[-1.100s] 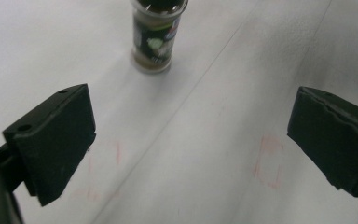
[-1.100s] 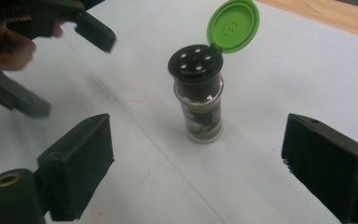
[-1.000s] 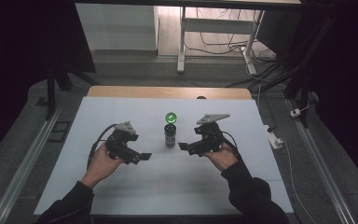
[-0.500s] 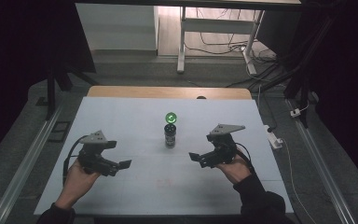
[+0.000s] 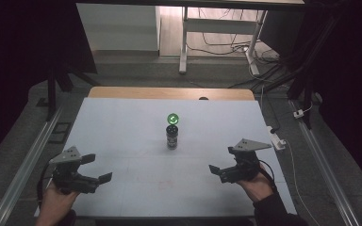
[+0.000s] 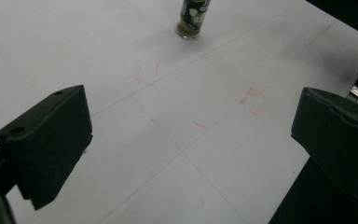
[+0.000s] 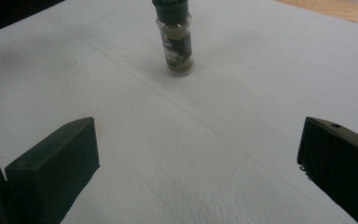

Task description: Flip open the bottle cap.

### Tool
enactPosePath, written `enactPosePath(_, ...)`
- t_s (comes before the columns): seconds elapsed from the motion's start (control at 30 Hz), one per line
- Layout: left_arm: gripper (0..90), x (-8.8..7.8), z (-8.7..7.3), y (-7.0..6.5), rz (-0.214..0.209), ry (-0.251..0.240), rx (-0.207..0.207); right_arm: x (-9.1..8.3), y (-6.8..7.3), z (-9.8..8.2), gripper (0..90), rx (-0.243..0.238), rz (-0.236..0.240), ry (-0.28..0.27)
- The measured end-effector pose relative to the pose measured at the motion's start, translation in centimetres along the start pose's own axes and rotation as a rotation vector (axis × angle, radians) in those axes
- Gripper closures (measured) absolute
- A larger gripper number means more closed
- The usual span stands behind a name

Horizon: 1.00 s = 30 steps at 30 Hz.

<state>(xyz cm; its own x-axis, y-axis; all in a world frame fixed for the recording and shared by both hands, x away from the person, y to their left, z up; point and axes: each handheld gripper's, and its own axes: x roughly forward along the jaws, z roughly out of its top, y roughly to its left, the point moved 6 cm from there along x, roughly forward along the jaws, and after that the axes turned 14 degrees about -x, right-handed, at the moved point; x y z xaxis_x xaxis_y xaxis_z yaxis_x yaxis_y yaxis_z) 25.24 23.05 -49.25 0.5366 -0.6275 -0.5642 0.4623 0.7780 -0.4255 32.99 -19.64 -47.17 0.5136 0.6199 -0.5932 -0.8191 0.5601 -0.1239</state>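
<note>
While both hand-held black two-jaw grippers hovered over the near part of the white table sheet (image 5: 122, 136), the small glass spice jar with a dark cap and a green-lit top (image 5: 172, 132) stood upright and alone near the middle of the sheet, well apart from either tool. Left gripper (image 5: 94, 168) sat at the near left corner, its jaws spread wide with nothing between them; the left gripper view showed bare white sheet with faint red pencil marks (image 6: 251, 100) between the two black pads, and the jar (image 6: 193, 17) far off at the top edge. Right gripper (image 5: 215, 170) sat at the near right, jaws likewise fully apart and empty, having just been opening over the last moment; in the right gripper view the jar (image 7: 175, 44) stood ahead of the gap, upright, brownish contents visible through the glass under a printed label. Neither pad touched the jar. A bare wooden strip (image 5: 169, 92) ran along the far edge of the table. Each hand gripped its tool from behind, the forearms entering from the near edge.
</note>
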Motion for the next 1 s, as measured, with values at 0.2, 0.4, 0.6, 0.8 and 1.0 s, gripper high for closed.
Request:
enactPosePath(0.2, 0.0, -1.4, -1.5, 0.8, 0.040, -0.021, -0.025, -1.8, -0.5, -2.4, 0.0, 0.044, -0.035, 0.011)
enactPosePath(0.4, 0.0, -2.4, -2.7, 1.6, 0.093, -0.022, -0.039, -3.4, -1.3, -4.8, 0.0, 0.099, -0.075, 0.036)
enactPosePath(0.6, 0.0, -3.0, -3.7, 2.1, 0.151, -0.004, -0.041, -4.7, -1.6, -6.5, 0.0, 0.141, -0.096, 0.064)
enactPosePath(0.8, 0.0, -2.9, -4.4, 2.4, 0.185, 0.036, -0.044, -5.6, -1.7, -7.4, 0.0, 0.162, -0.116, 0.093)
enactPosePath(1.0, 0.0, -2.9, -4.4, 2.6, 0.182, 0.042, -0.064, -5.8, -1.7, -7.7, 0.0, 0.164, -0.113, 0.105)
